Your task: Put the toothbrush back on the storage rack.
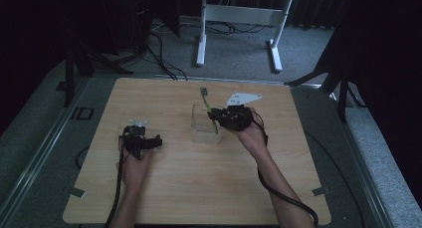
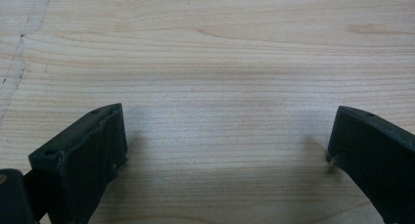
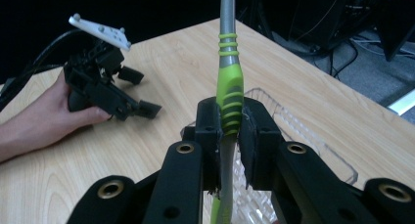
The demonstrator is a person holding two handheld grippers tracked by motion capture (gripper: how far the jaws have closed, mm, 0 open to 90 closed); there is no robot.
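I have the right gripper (image 3: 230, 123) pinching the green toothbrush (image 3: 229, 92) at its handle, centre of the right gripper view, right above the clear plastic tray (image 1: 199, 133) mid-frame in the high view. My left gripper (image 1: 149, 141) rests spread wide on the table (image 1: 189, 188), lower left. The risk I see: the slim handle pivots in the pads and its lower end catches the tray wall, tipping that light tray

The toothbrush (image 3: 230, 94) stands in the clear box (image 1: 205, 123) mid-table (image 1: 164, 188), with the left tool (image 1: 144, 141) well to its left
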